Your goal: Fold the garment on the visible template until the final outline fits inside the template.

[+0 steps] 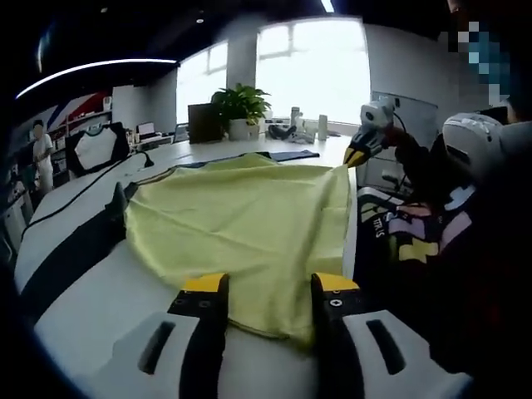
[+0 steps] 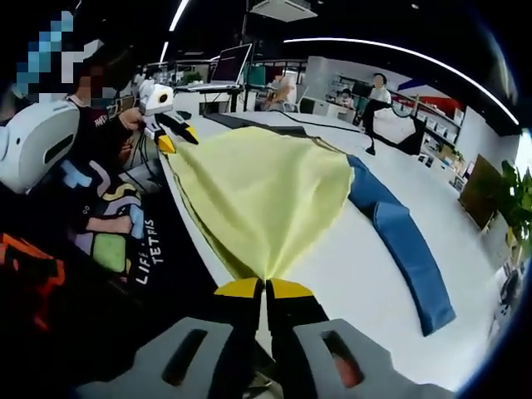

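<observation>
While the left gripper is spread over the garment, its far corner is pinched by the right gripper — above the surface.

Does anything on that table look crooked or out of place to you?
The yellow garment lies rumpled, one corner pinched in the right gripper at the table edge. A blue cloth strip trails from under it, slanting across the table. Nothing looks spilled or damaged.

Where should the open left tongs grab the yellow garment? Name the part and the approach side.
Take the hem nearest the left tongs, at the edge of the yellow garment, coming straight ahead and low along the white table. That edge lies loose between the open jaws, while the right tongs already pinch the opposite corner taut.
</observation>
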The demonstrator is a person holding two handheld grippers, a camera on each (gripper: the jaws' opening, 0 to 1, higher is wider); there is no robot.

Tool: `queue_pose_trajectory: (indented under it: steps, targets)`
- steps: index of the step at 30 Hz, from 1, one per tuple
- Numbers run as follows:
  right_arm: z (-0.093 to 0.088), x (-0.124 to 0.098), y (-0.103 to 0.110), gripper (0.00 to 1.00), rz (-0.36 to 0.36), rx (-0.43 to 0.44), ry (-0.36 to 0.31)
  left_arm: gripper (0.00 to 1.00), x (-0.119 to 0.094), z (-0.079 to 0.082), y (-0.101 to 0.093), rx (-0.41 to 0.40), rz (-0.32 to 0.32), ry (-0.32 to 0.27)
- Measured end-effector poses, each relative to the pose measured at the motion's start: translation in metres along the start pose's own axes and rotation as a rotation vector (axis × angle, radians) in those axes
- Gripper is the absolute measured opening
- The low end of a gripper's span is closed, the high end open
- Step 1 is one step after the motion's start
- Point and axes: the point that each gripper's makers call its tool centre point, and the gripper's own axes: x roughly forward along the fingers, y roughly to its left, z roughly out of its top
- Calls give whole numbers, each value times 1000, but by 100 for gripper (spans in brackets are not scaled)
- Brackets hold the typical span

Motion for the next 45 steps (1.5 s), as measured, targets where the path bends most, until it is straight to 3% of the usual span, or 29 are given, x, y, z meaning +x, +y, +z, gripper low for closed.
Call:
queue_pose_trajectory:
  steps: [8, 13, 14, 16, 18, 23, 27, 33, 35, 37, 45]
  targets:
    - [11, -12, 2, 4, 0, 16, -67, 60, -1, -2, -5, 1, -2, 11]
    - [17, -20, -14, 12, -83, 12, -95, 73, -1, -3, -9, 8, -10, 16]
    - [19, -21, -16, 14, -96, 13, -106, 76, 0, -7, -10, 60, -11, 41]
    - [21, -23, -20, 19, -119, 3, -119, 83, 3, -9, -13, 90, -10, 57]
    - [26, -26, -24, 23, -148, 1, -139, 88, 2, -6, -17, 46, -27, 43]
    - [33, -31, -32, 33, -184, 15, -182, 86, -3, 1, -15, -18, -43, -6]
    - [40, -37, -43, 43, -244, 8, -213, 86, -10, 20, -24, -13, -71, -83]
    - [52, -46, -55, 54, -302, 14, -259, 88, -14, 31, -22, 10, -55, -123]
    - [55, -51, -64, 64, -349, 16, -273, 90, -16, 35, -21, 8, -54, -142]
    - [52, -54, -75, 73, -414, -13, -230, 91, -16, 38, -18, 8, -42, -155]
    - [69, -71, -101, 99, -518, 12, -309, 98, -22, 50, -12, 15, -17, -208]
